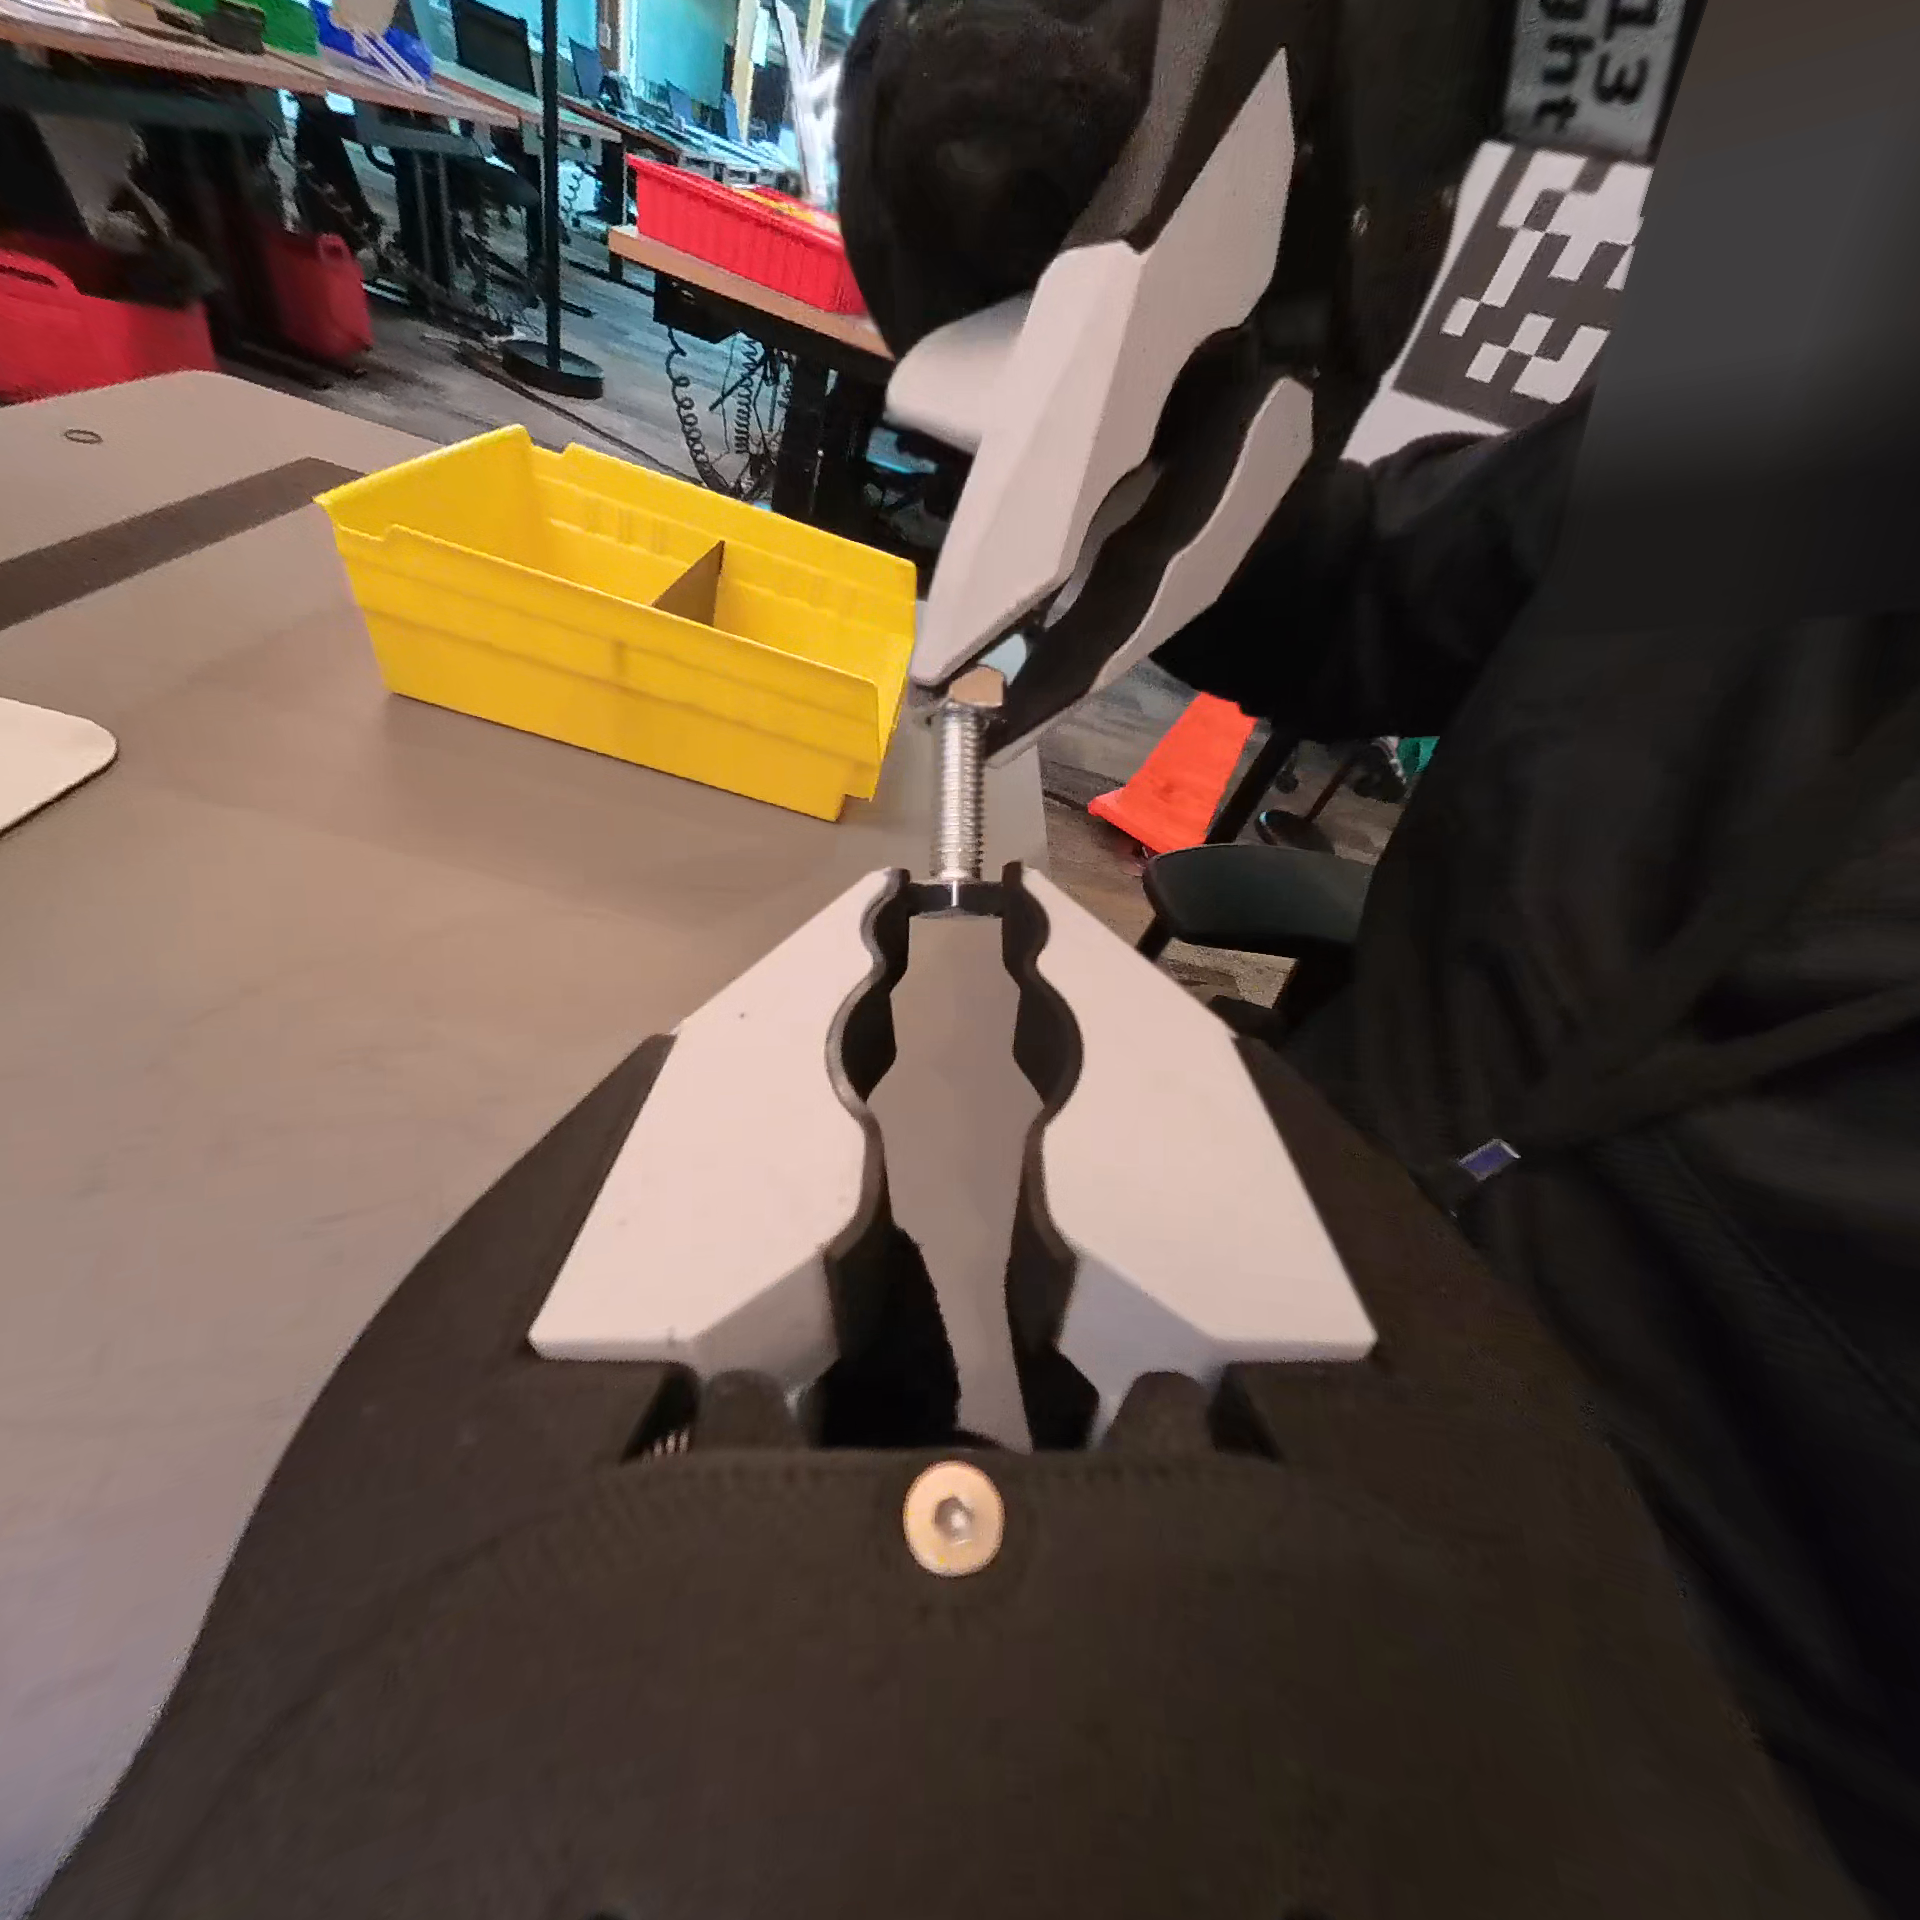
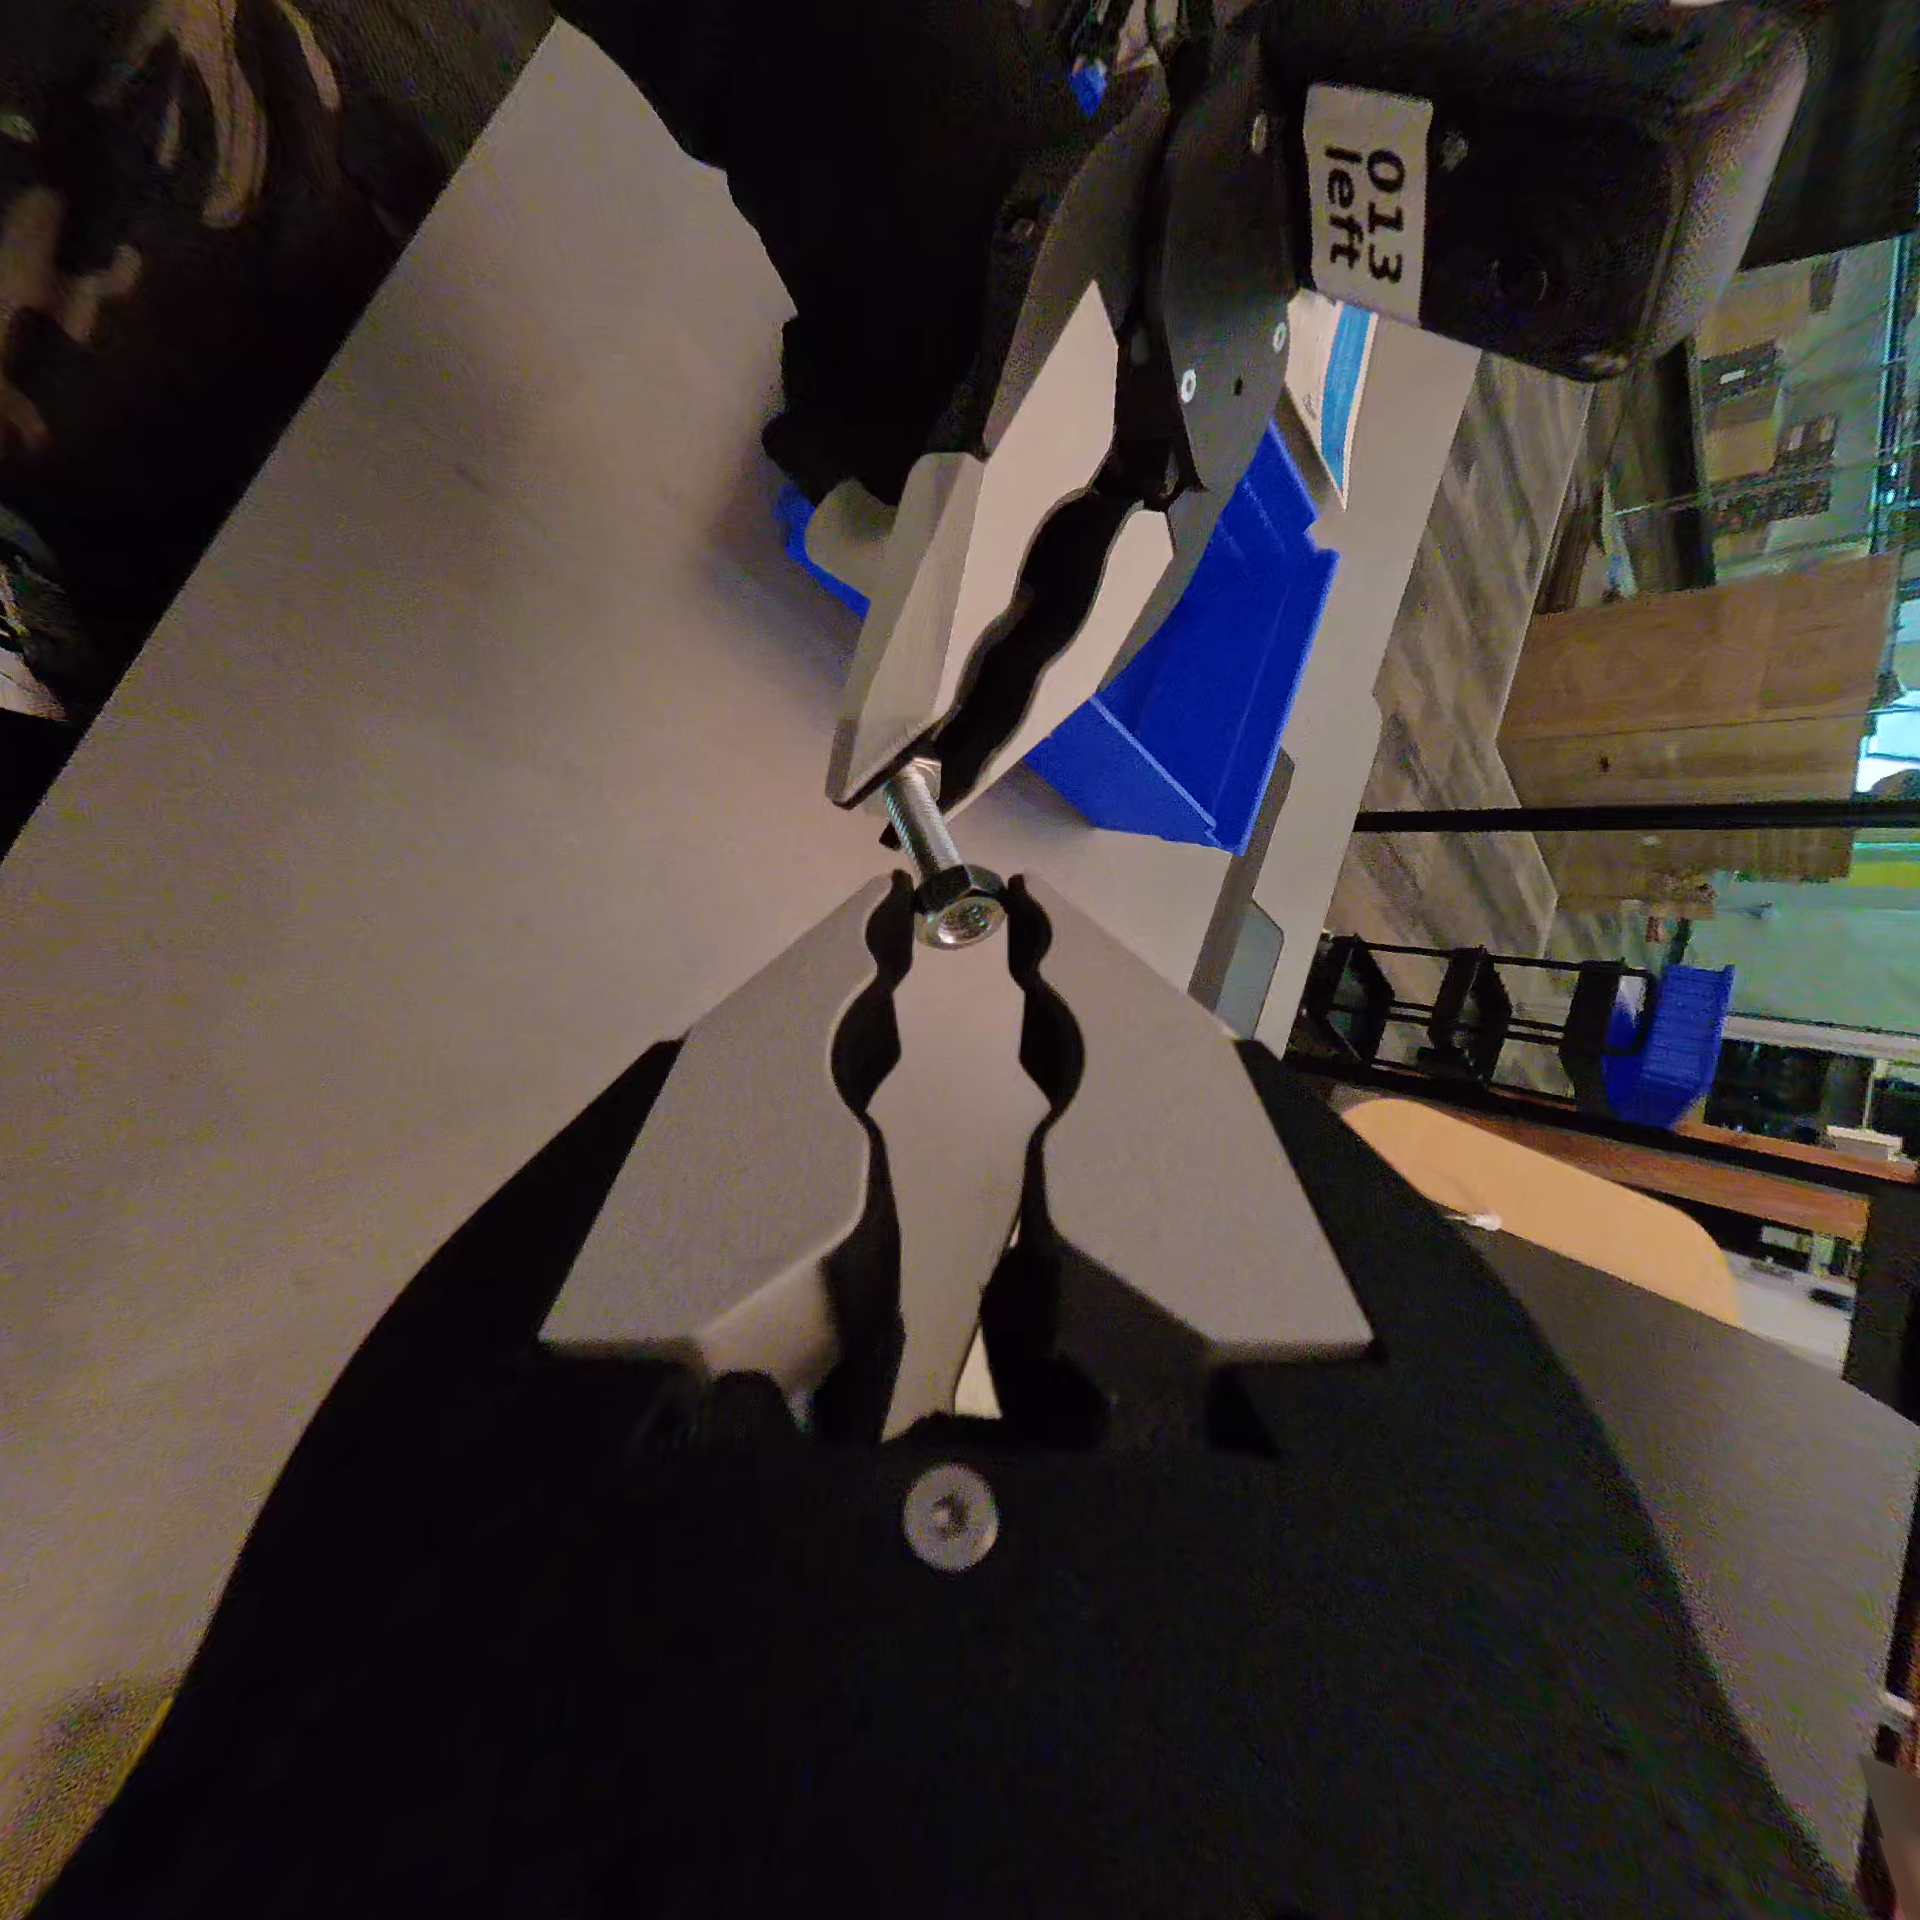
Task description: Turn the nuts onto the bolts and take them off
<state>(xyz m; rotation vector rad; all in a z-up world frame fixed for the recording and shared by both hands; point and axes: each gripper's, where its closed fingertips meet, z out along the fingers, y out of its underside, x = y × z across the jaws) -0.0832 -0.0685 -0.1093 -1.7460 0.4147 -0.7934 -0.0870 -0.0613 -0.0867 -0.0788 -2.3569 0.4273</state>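
Two grippers hold one bolt [image 1: 958,790] between them, in the air above the grey surface [image 1: 312,935]. In the left wrist view the left gripper [image 1: 956,902] pinches the bolt's head at its fingertips, and the threaded shaft runs straight toward 12 o'clock, away from the camera. At the far end the right gripper [image 1: 971,691] comes down from 1 o'clock and pinches the nut [image 1: 977,686] on the bolt tip.

In the right wrist view the right gripper [image 2: 958,914] is closed on the nut [image 2: 958,914], seen end-on with its threaded hole facing the camera. The bolt [image 2: 920,816] leans from there toward 11 o'clock into the left gripper [image 2: 904,774].

Only the left view shows a yellow bin [image 1: 623,623] with a divider, at 10 o'clock on the surface. Only the right view shows a blue bin [image 2: 1195,675], behind the left gripper at 1 o'clock.
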